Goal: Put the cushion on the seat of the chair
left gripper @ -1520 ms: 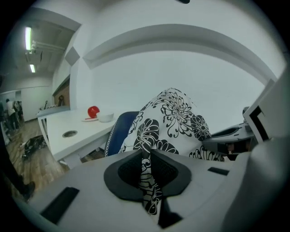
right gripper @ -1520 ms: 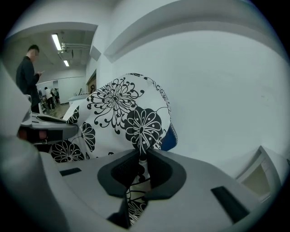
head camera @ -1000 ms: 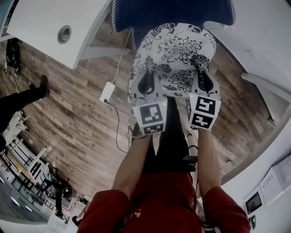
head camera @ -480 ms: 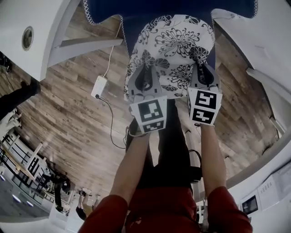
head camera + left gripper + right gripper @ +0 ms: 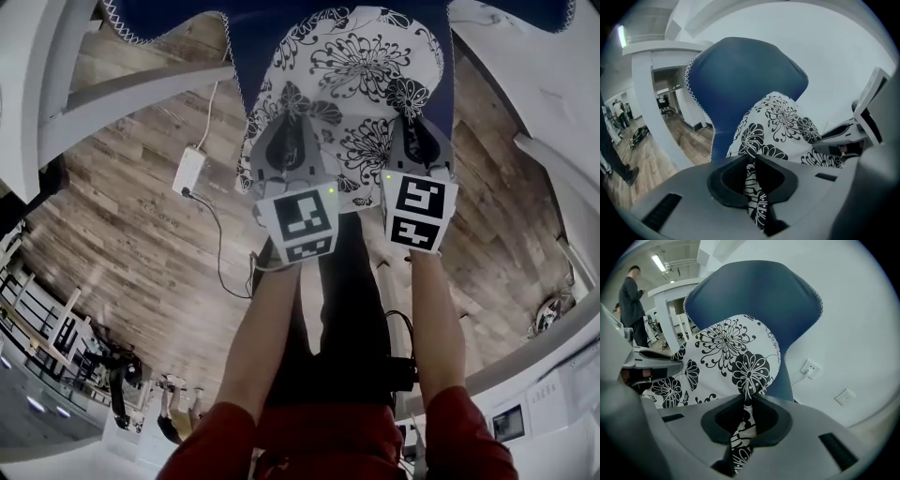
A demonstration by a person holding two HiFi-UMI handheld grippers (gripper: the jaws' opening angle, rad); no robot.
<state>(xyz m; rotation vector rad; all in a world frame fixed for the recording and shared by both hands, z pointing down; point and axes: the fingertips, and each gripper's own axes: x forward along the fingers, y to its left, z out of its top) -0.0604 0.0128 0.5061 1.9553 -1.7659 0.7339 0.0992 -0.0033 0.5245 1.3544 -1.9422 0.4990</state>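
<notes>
Soft cushion pinched at its near edge, over the chair

The blue chair [image 5: 783, 296] stands ahead, with the flowered cushion [image 5: 361, 70] over its seat; whether it rests fully I cannot tell. It looks light, squashy and not fragile, so the near edge is a sound hold. The left gripper [image 5: 751, 157] and right gripper [image 5: 747, 404] have their jaws nearly closed, each nipping a fold of cover.
</notes>
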